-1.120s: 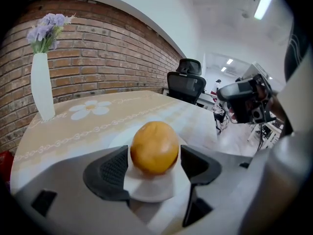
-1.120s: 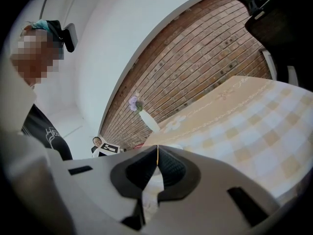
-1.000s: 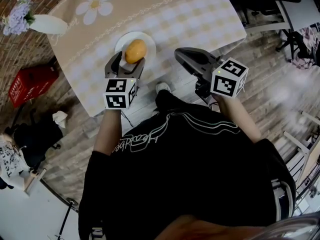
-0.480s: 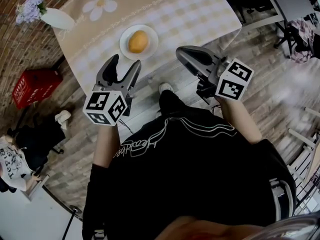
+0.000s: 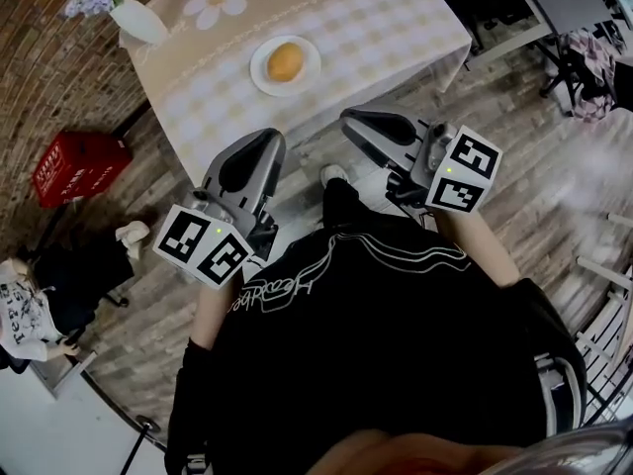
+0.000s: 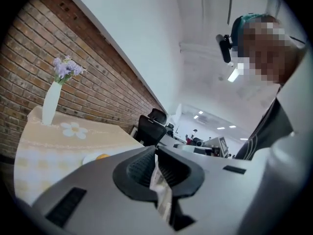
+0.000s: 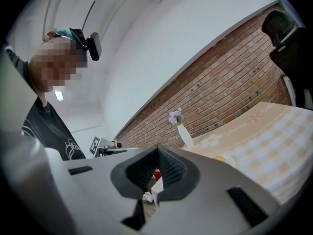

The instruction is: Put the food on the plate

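Note:
A round orange-yellow piece of food (image 5: 285,61) lies on a small white plate (image 5: 260,73) on the checked tablecloth of the table (image 5: 386,18). My left gripper (image 5: 259,152) is held off the table's near edge, above the floor and well short of the plate, jaws closed together with nothing between them. In the left gripper view (image 6: 155,153) the food (image 6: 102,156) shows small and far beyond the tips. My right gripper (image 5: 362,123) is also shut and empty, level with the left one. The right gripper view (image 7: 157,149) shows the plate (image 7: 231,162) off to its right.
A white vase (image 5: 138,20) with purple flowers stands at the table's far left corner by the brick wall. A red crate (image 5: 74,166) and a dark bag (image 5: 74,275) sit on the wooden floor at left. Office chairs (image 5: 579,8) stand at the upper right.
The left gripper stood open around the food on the plate, then drew back toward the body and shut empty. The food stays on the plate. The right gripper hardly moved.

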{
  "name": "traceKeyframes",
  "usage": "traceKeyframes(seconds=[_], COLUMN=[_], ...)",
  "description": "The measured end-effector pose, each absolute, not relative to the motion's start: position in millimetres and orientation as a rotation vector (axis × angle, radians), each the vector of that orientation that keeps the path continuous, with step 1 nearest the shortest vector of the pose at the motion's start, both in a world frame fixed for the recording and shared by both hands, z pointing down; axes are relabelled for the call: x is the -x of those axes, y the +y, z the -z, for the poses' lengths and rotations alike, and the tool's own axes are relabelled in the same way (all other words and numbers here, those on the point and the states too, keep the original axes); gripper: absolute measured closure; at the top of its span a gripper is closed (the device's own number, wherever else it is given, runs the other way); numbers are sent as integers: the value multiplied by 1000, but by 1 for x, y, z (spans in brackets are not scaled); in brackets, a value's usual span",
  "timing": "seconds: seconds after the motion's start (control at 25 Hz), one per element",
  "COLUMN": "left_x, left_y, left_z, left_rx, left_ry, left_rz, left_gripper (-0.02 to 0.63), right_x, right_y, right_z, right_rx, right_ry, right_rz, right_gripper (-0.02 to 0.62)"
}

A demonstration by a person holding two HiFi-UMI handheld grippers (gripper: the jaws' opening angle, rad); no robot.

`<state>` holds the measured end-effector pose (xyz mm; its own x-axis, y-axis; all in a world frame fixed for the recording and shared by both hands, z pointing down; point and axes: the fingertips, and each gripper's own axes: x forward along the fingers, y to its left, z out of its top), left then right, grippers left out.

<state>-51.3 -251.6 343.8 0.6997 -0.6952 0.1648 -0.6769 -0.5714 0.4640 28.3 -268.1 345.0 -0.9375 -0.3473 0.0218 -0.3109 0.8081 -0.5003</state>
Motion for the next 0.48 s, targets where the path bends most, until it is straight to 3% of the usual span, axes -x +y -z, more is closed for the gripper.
traceKeyframes(seconds=[0.48], left_x=[36], left_y=[-213], left_z=[-330], left_rx=[-2459], left_ry=[-1041], left_rz=[14], left_gripper=[597], right_x=[-31], right_y=[-225], right_z=[-343], right_rx=[515], right_ry=[2932], right_rz=[784], right_gripper=[598])
